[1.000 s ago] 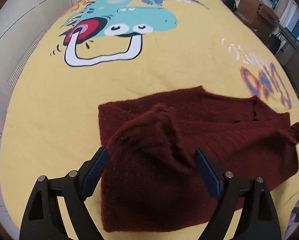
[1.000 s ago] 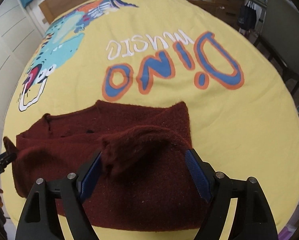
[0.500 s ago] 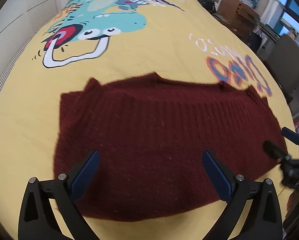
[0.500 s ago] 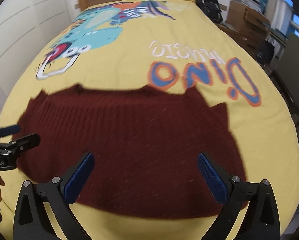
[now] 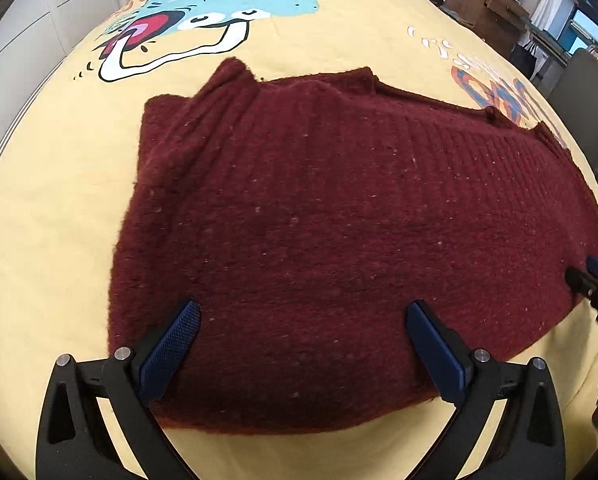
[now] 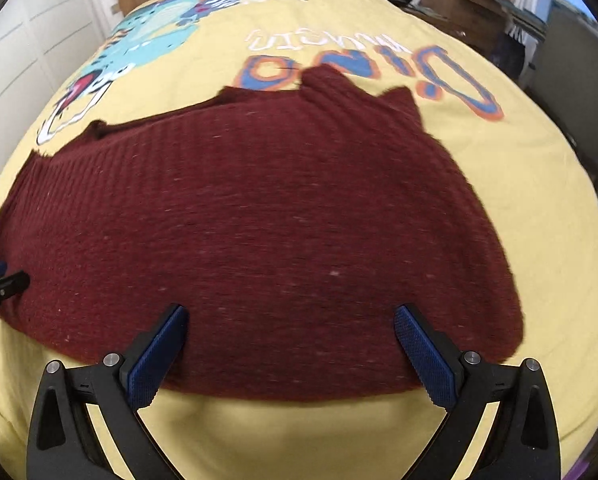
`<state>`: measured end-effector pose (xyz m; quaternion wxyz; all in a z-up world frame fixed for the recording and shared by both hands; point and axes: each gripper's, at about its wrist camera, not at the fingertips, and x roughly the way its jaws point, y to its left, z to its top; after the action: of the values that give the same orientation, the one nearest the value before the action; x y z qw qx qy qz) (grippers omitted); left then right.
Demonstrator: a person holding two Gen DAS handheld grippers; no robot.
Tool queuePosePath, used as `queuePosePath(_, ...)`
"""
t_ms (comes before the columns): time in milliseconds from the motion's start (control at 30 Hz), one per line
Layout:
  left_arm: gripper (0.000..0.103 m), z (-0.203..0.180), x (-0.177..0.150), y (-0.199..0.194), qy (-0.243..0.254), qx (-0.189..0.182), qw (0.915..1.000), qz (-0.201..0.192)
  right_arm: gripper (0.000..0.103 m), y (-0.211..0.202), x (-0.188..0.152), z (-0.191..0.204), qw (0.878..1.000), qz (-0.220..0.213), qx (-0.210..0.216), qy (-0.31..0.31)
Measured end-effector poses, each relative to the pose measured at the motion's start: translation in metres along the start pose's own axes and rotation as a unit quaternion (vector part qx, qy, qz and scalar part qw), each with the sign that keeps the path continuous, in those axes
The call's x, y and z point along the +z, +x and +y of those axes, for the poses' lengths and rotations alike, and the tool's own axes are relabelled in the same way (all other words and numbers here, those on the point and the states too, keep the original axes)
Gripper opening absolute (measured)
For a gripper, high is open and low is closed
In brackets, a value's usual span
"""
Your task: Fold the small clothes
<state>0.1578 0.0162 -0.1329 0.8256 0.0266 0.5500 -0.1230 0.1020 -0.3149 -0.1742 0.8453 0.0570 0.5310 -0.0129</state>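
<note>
One yellow bedsheet (image 5: 59,208) with a cartoon dinosaur print (image 5: 219,4) and blue-orange letters (image 6: 363,68) covers the whole bed and fills most of both views. On it lies a dark red knitted sweater (image 5: 339,220), spread flat in a wide folded shape, with its near edge close to the cameras and its far edge partly over the letters. At the far right, beside the bed, stand brown cardboard boxes (image 5: 483,4) and a grey chair (image 6: 575,64).

The left gripper (image 5: 303,320) hangs over the near part of the sweater with its jaws spread wide; they have just been opening, and the blue pads (image 5: 171,348) press on nothing. The right gripper (image 6: 291,320) is the same: jaws wide, just opened, with only flat knit under the gap and no cloth pinched between the pads.
</note>
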Motion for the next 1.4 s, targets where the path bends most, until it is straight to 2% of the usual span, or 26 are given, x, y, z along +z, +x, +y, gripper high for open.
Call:
queuePosePath(200, 0.102, 0.000, -0.004, 0.002, 0.005, 0.003, 1.0000, -0.001, 0.102, 0.005, -0.004, -0.004, 1.000, 0.002, 0.000, -0.005)
queuePosePath(333, 0.102, -0.001, 0.000, -0.001, 0.009, -0.004, 0.9998, 0.018, 0.102, 0.002, -0.004, -0.001, 1.000, 0.010, 0.004, -0.013)
queuePosePath(467, 0.102, 0.013, 0.007, -0.023, -0.019, -0.045, 0.9984, 0.028, 0.102, -0.014, -0.002, -0.001, 1.000, 0.018, 0.004, -0.019)
queuePosePath(600, 0.102, 0.042, 0.013, -0.045, -0.059, -0.067, 0.9958, 0.020, 0.102, -0.033, -0.009, -0.003, 1.000, 0.012, 0.000, -0.022)
queuePosePath(700, 0.102, 0.065, 0.013, -0.048, -0.093, -0.068, 0.9931, 0.020, 0.102, -0.048, -0.017, -0.008, 1.000, 0.002, -0.005, -0.016)
queuePosePath(833, 0.102, 0.085, 0.004, -0.035, -0.126, -0.083, 0.9881, 0.030, 0.102, -0.063, -0.027, -0.018, 1.000, -0.009, -0.012, -0.001)
queuePosePath(933, 0.101, 0.092, -0.004, -0.009, -0.141, -0.077, 0.9849, 0.064, 0.102, -0.066, -0.033, -0.024, 1.000, -0.002, -0.017, 0.007)
queuePosePath(1033, 0.102, 0.091, -0.011, 0.010, -0.149, -0.097, 0.9807, 0.081, 0.102, -0.067, -0.038, -0.031, 1.000, 0.004, -0.023, 0.013)
queuePosePath(1167, 0.102, 0.086, -0.009, 0.012, -0.142, -0.102, 0.9817, 0.076, 0.102, -0.068, -0.041, -0.037, 0.999, 0.008, -0.027, 0.023)
queuePosePath(1233, 0.100, 0.077, -0.008, 0.012, -0.121, -0.115, 0.9831, 0.077, 0.102, -0.069, -0.043, -0.039, 0.999, 0.009, -0.029, 0.023)
queuePosePath(1267, 0.096, 0.070, -0.009, 0.012, -0.111, -0.117, 0.9839, 0.078, 0.102, -0.070, -0.043, -0.041, 0.999, 0.009, -0.029, 0.025)
queuePosePath(1333, 0.061, 0.059, -0.008, 0.009, -0.093, -0.120, 0.9856, 0.075, 0.102, -0.071, -0.044, -0.043, 0.999, 0.009, -0.028, 0.028)
queuePosePath(1367, 0.051, 0.056, -0.007, 0.005, -0.095, -0.131, 0.9840, 0.074, 0.102, -0.072, -0.044, -0.044, 0.999, 0.008, -0.029, 0.029)
queuePosePath(1400, 0.035, 0.054, -0.005, 0.004, -0.101, -0.142, 0.9819, 0.074, 0.102, -0.073, -0.045, -0.045, 0.999, 0.008, -0.028, 0.030)
